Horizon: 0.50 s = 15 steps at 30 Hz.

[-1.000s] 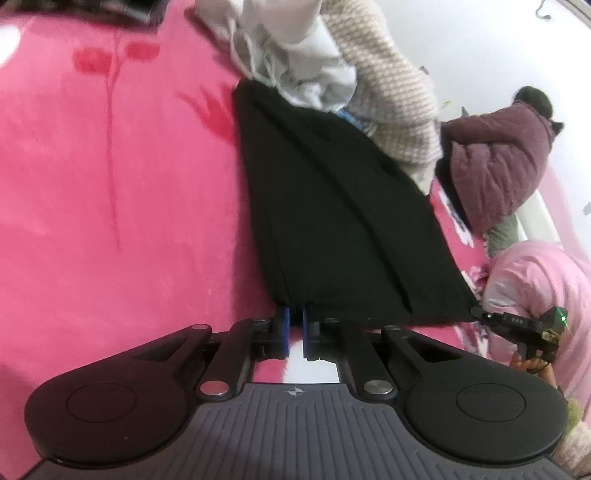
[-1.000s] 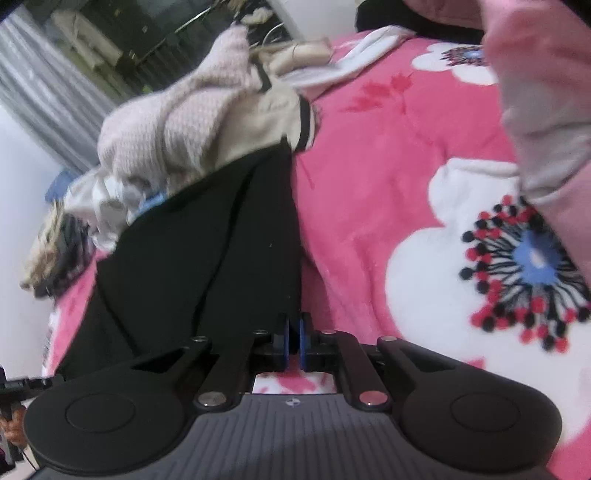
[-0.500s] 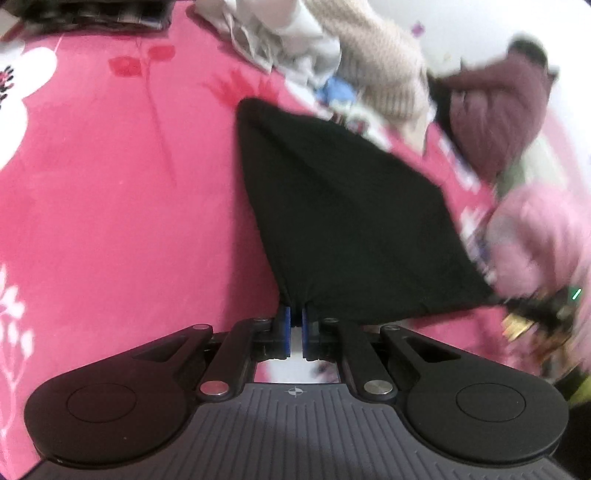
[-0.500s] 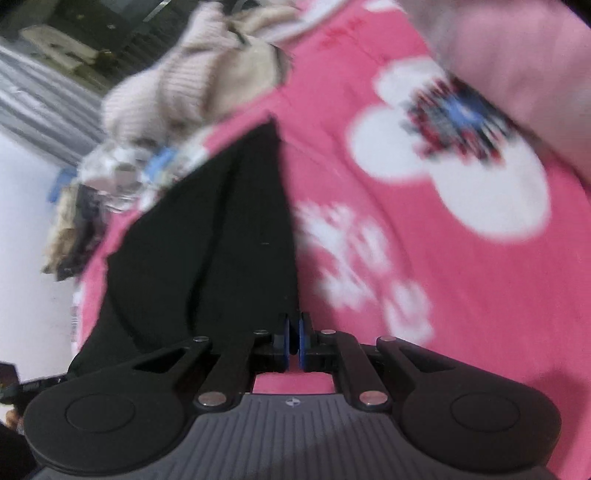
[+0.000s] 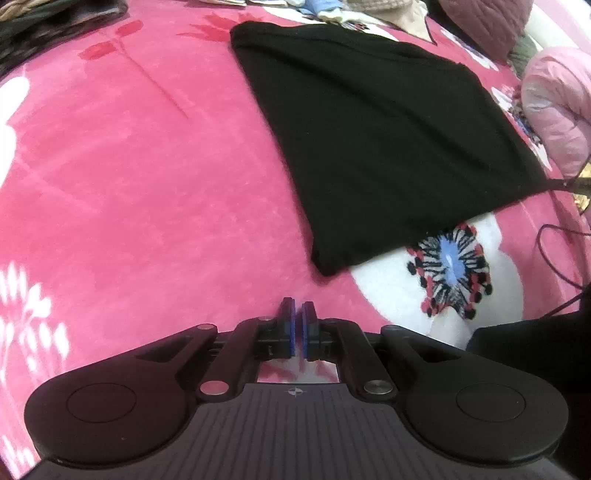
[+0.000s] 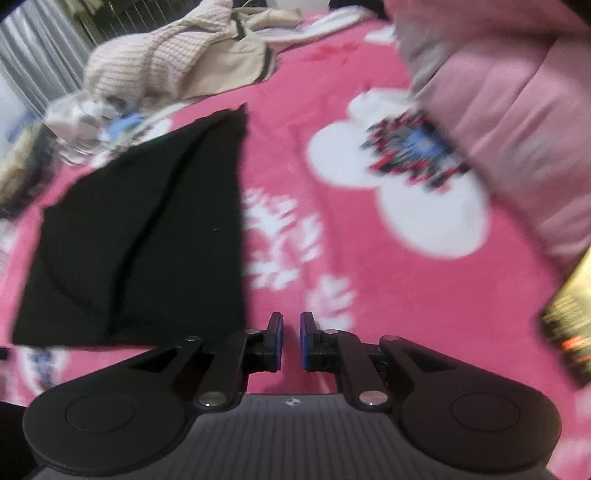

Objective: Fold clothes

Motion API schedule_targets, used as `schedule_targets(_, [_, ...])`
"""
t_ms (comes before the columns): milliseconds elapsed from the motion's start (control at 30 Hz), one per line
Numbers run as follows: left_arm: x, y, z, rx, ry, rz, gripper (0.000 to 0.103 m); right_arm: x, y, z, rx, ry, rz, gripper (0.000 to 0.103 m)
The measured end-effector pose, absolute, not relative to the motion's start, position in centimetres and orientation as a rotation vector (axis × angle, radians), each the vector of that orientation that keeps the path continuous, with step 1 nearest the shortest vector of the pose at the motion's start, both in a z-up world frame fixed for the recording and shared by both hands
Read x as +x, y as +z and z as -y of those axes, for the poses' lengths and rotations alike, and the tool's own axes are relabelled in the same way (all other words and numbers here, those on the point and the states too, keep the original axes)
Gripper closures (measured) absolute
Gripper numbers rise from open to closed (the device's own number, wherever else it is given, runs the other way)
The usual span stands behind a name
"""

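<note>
A black garment [image 5: 388, 129] lies folded flat on the pink flowered blanket [image 5: 129, 184]. In the left wrist view its near corner sits a little ahead and to the right of my left gripper [image 5: 298, 308]. That gripper is shut with nothing in it and does not touch the cloth. In the right wrist view the same garment [image 6: 140, 240] spreads to the left. Its near right corner ends just beside the left finger of my right gripper [image 6: 291, 319]. The right jaws are opening, with a small gap and only blanket between the blue pads [image 6: 303, 339].
A pile of clothes, among them a pale knitted sweater [image 6: 147, 62], lies beyond the garment. A pink padded jacket [image 6: 517, 129] fills the right side. A maroon jacket [image 5: 487, 22] is at the far right and dark clothes [image 5: 37, 22] at the far left. A thin cable [image 5: 554, 251] crosses the blanket.
Both grippers held the garment's near corners and have let go. The garment has been laid flat and both grippers have drawn back from it. The right jaws have parted.
</note>
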State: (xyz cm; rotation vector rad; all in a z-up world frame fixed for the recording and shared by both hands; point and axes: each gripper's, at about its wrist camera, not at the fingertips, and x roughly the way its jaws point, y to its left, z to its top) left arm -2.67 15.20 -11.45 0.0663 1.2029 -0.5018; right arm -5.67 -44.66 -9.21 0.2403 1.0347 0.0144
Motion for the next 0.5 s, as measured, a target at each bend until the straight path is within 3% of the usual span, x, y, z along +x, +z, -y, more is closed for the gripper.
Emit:
schedule_targets(133, [-2.5, -9.3, -16.2, 0.073, -0.465, -1.162, 0.099, -6.2, -6.5, 44.6, 0.177, -0.012, -0.962, 0.090])
schedule_targets(267, [-0.6, -8.3, -14.9, -0.036, -0.503, -1.044, 0.091, -4.2, -5.5, 39.1, 0.064, 0.211, -0.883, 0.090])
schedule_targets(500, [-0.4, -13.8, -8.1, 0.158, -0.614, -1.074, 0.090, -0.1, -9.9, 33.7, -0.235, 0.449, -0.951, 0.094])
